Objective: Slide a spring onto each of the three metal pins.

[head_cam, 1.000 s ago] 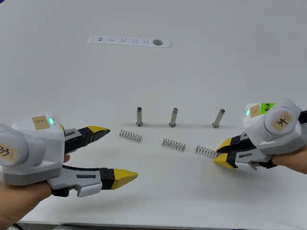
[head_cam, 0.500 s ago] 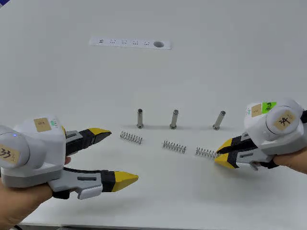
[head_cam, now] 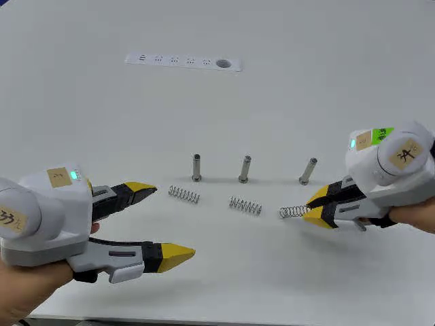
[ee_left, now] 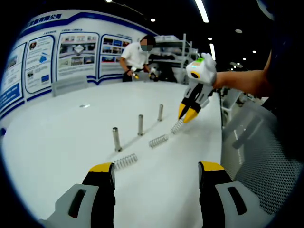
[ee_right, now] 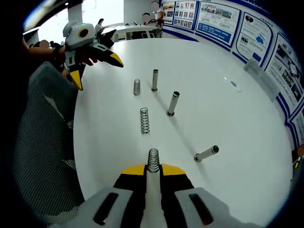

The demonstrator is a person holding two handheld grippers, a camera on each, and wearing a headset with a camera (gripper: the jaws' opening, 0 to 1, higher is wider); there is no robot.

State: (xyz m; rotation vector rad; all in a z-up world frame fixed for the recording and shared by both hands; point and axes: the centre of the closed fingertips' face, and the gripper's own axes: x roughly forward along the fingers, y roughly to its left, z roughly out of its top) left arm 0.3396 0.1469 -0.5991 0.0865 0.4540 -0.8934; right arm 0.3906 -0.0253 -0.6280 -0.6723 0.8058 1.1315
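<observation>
Three metal pins stand in a row on the white table: left (head_cam: 196, 167), middle (head_cam: 245, 168), right (head_cam: 308, 170). A spring (head_cam: 184, 194) lies before the left pin and another spring (head_cam: 245, 205) before the middle one. My right gripper (head_cam: 314, 207) is shut on one end of the third spring (head_cam: 293, 212), whose coil (ee_right: 153, 160) sticks out past the yellow tips, just left of the leaning right pin (ee_right: 206, 153). My left gripper (head_cam: 163, 221) hovers open at the near left, holding nothing, short of the nearest spring (ee_left: 125, 161).
A white power strip (head_cam: 183, 60) lies far back on the table. The table's front edge (head_cam: 224, 318) runs just under the left gripper. A grey mesh chair (ee_right: 45, 128) stands beside the table. A person (ee_left: 137, 57) works at a bench in the background.
My right gripper has risen slightly with the spring in it, so the spring's held end now sits off the table. The left gripper has hardly moved.
</observation>
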